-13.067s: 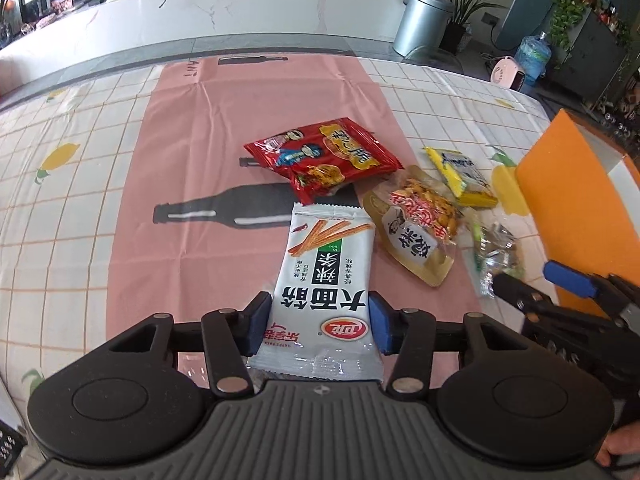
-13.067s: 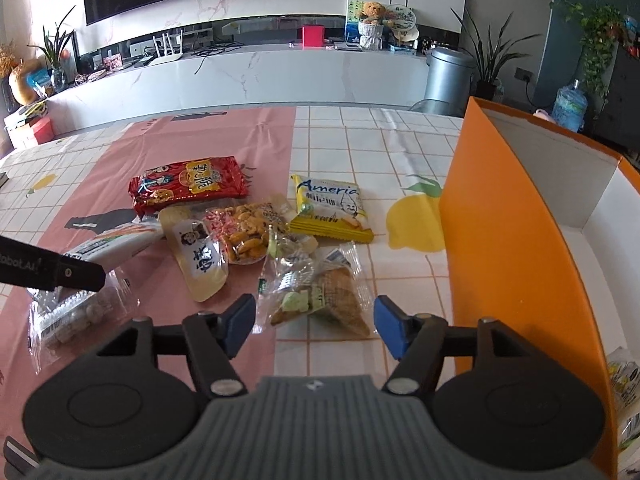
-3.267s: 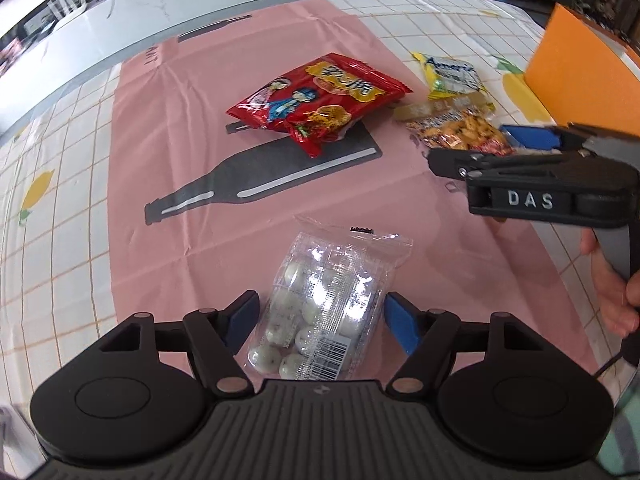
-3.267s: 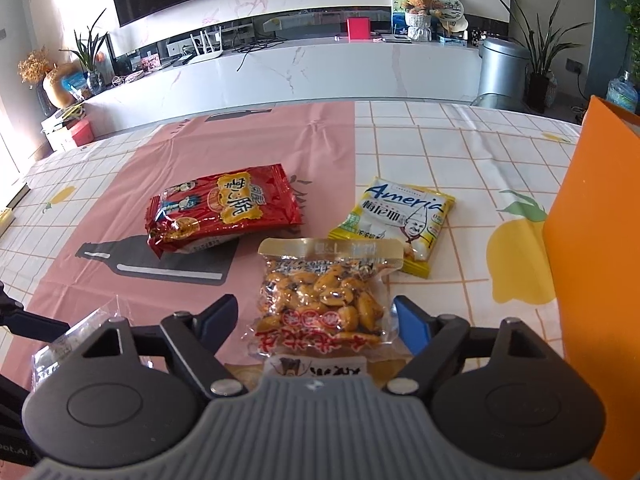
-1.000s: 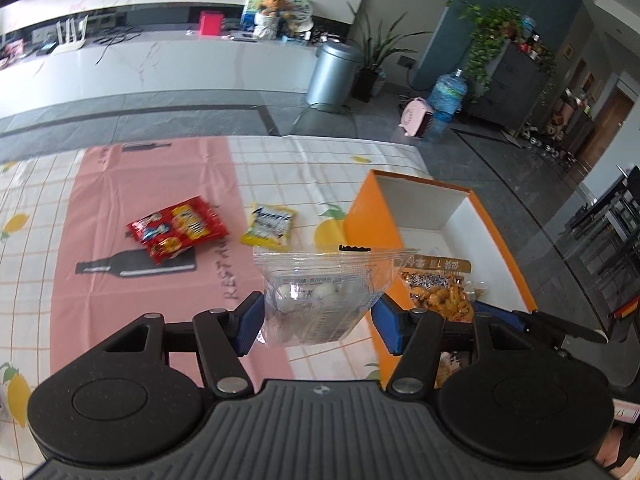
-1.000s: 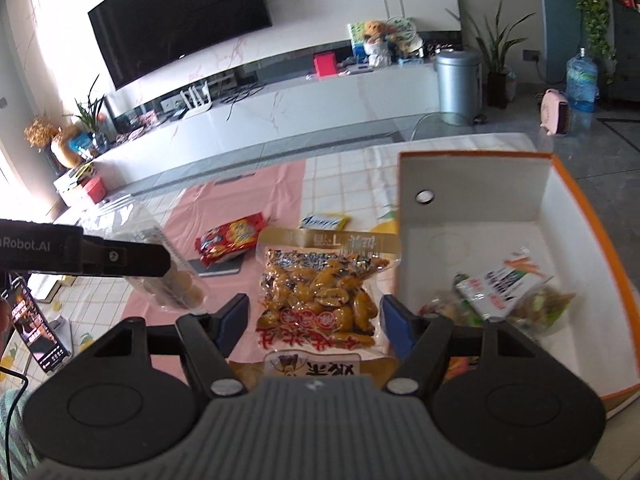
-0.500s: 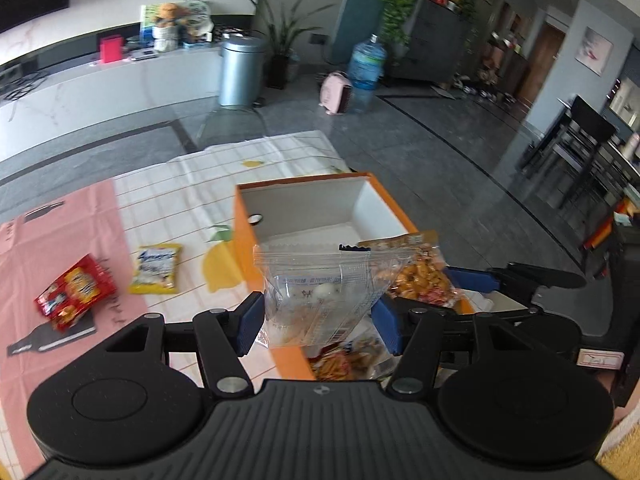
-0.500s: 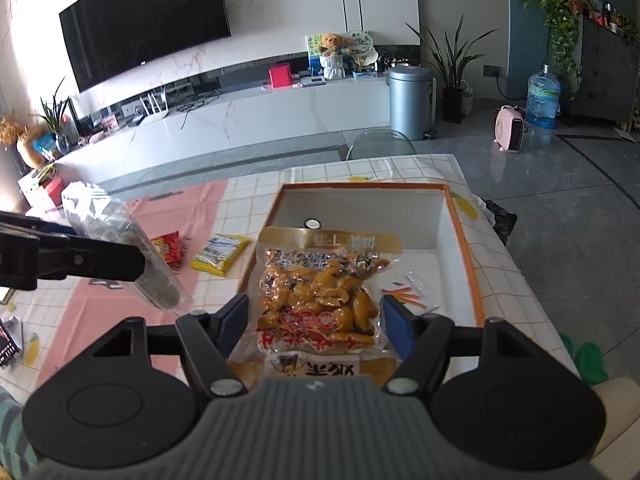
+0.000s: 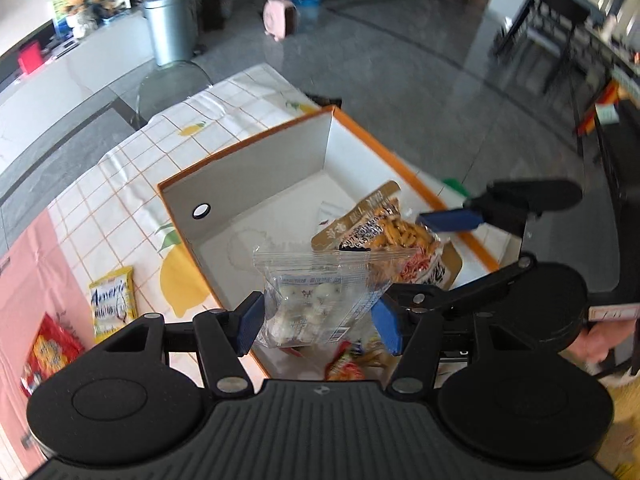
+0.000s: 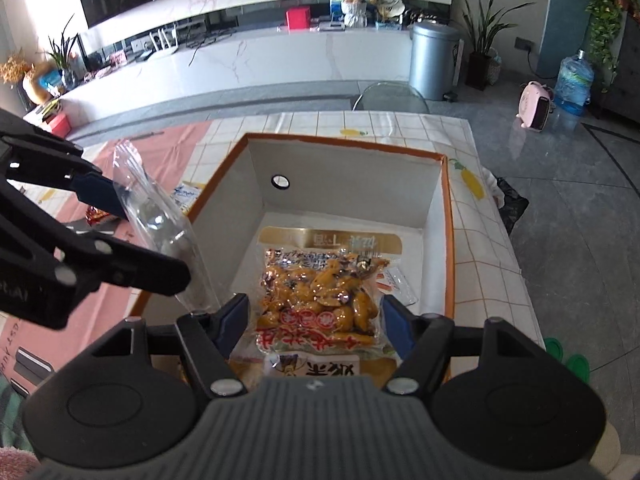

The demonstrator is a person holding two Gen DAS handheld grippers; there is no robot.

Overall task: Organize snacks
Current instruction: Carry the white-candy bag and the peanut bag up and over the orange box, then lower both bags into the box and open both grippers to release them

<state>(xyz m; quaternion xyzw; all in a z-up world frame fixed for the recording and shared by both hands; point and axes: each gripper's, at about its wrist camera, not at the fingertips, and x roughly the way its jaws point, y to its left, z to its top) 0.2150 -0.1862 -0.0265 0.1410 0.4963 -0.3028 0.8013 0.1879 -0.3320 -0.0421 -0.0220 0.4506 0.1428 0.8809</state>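
The orange cardboard box with white inside (image 10: 352, 184) sits on the checked tablecloth. Above it, the right gripper (image 10: 314, 322) clamps a clear peanut packet (image 10: 320, 292); the left gripper (image 9: 318, 322) clamps a transparent bag of white candies (image 9: 316, 304). Only the left view shows a yellow snack packet (image 9: 112, 306) lying outside the box.

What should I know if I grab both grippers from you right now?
Left gripper: shut on the clear bag, held above the orange box.
Right gripper: shut on the peanut bag, also above the box.
Done: a few snacks already lie in the box.
Left: drop both bags in, then fetch the yellow packet and red packet from the table.
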